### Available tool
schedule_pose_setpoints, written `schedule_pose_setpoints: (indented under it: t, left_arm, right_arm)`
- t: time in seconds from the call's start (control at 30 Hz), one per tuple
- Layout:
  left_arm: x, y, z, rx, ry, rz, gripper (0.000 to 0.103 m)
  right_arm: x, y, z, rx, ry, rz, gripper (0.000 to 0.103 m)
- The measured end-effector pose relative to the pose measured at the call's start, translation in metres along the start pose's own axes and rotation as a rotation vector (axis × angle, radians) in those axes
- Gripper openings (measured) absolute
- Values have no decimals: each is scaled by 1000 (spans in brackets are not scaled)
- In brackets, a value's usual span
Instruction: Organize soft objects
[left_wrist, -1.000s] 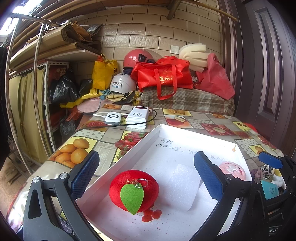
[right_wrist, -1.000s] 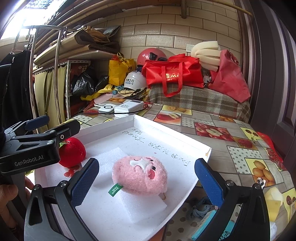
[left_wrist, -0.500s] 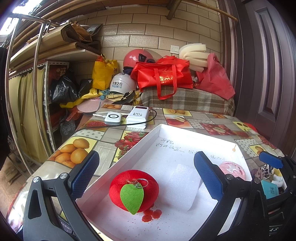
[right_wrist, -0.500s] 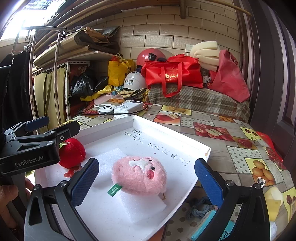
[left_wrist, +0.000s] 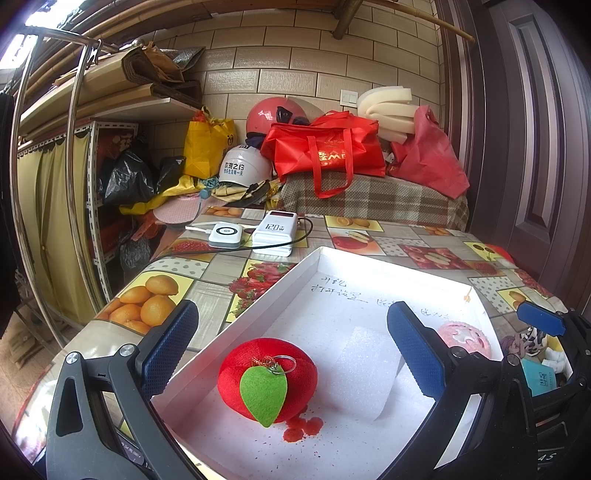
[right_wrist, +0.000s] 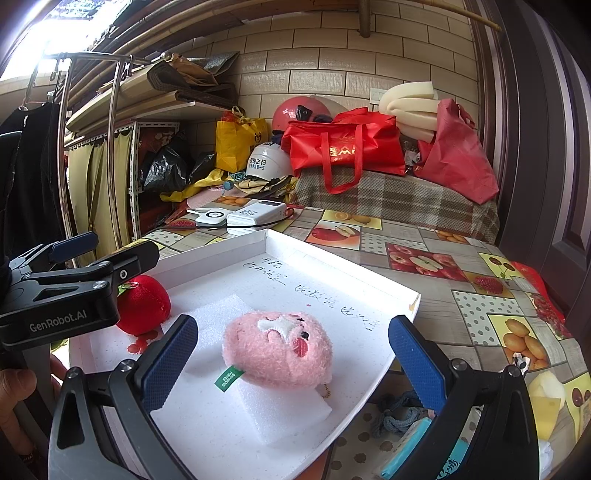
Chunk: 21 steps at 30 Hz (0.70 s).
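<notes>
A red plush apple (left_wrist: 266, 376) with a green felt leaf lies in a shallow white tray (left_wrist: 280, 280). My left gripper (left_wrist: 291, 354) is open, its blue pads on either side of the apple without touching it. A pink plush toy (right_wrist: 277, 349) with a green tag lies on a white foam sheet (right_wrist: 284, 410) in the same tray (right_wrist: 332, 258). My right gripper (right_wrist: 293, 360) is open around the pink toy, apart from it. The apple (right_wrist: 144, 304) and the left gripper's body (right_wrist: 62, 295) show at the left of the right wrist view. The pink toy (left_wrist: 467, 334) shows in the left wrist view.
The tray sits on a table with a fruit-print cloth (right_wrist: 480, 295). Two white power banks (left_wrist: 258, 232) with a black cable lie behind it. Small items and a grey cord (right_wrist: 399, 417) lie at the tray's right. Red bags (left_wrist: 328, 147), helmets and shelving stand at the back.
</notes>
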<state>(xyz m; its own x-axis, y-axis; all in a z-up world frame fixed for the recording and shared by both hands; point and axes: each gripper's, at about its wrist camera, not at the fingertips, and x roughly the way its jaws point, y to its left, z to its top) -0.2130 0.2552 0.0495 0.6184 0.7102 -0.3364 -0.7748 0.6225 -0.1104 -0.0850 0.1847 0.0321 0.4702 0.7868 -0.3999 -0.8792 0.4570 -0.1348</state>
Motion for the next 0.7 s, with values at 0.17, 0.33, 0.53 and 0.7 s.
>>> schedule_pose_setpoints:
  t: [0.17, 0.33, 0.53, 0.7]
  left_arm:
    - [0, 0, 0, 0, 0, 0, 103]
    - [0, 0, 0, -1, 0, 0, 103]
    - [-2, 1, 0, -5, -11, 2, 103]
    - [-7, -1, -3, -5, -30, 24, 103]
  right_arm:
    - [0, 0, 0, 1, 0, 0, 103]
    - [0, 0, -1, 0, -1, 0, 103]
    - [-4, -3, 1, 10, -26, -5, 103]
    - [-15, -10, -1, 38, -53, 10, 103]
